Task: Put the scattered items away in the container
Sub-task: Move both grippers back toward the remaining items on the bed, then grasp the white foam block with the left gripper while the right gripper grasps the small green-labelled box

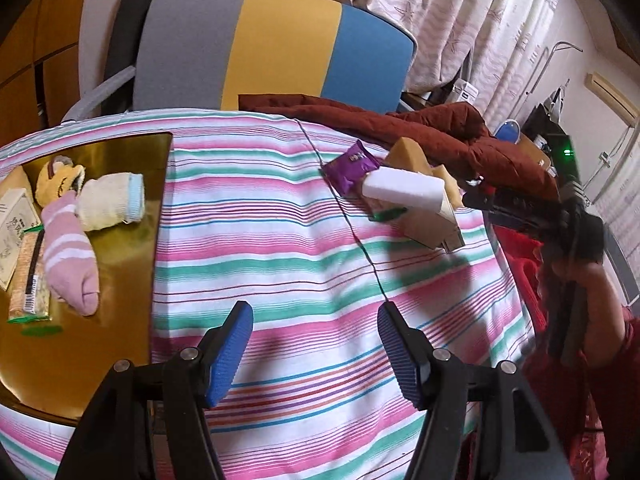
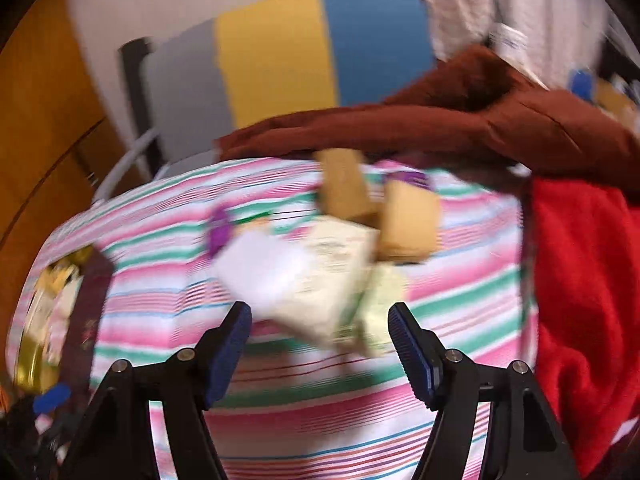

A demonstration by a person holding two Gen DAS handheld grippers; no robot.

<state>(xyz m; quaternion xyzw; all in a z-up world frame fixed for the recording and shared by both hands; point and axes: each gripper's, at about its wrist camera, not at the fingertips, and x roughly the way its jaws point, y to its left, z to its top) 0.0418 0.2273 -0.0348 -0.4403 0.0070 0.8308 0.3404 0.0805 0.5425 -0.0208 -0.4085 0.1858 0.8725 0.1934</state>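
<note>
In the left wrist view a gold tray (image 1: 132, 184) lies at the left on the striped cloth (image 1: 260, 220). It holds a pink sock (image 1: 68, 256), a cream sock (image 1: 110, 200), a yellow sock (image 1: 56, 184), a snack bar (image 1: 30, 280) and a box (image 1: 14, 224). At the right lie a purple packet (image 1: 350, 166), a white block (image 1: 404, 190), a tan box (image 1: 430, 228) and yellow sponges (image 1: 408, 156). My left gripper (image 1: 316, 344) is open and empty over the cloth. My right gripper (image 2: 320, 344) is open, just short of the blurred white block (image 2: 260, 272) and cream box (image 2: 332, 276).
A chair with a grey, yellow and blue back (image 1: 276, 48) stands behind the table. A dark red jacket (image 1: 440, 128) lies along the far right edge, and red cloth (image 2: 580, 280) at the right. The right wrist view is motion-blurred.
</note>
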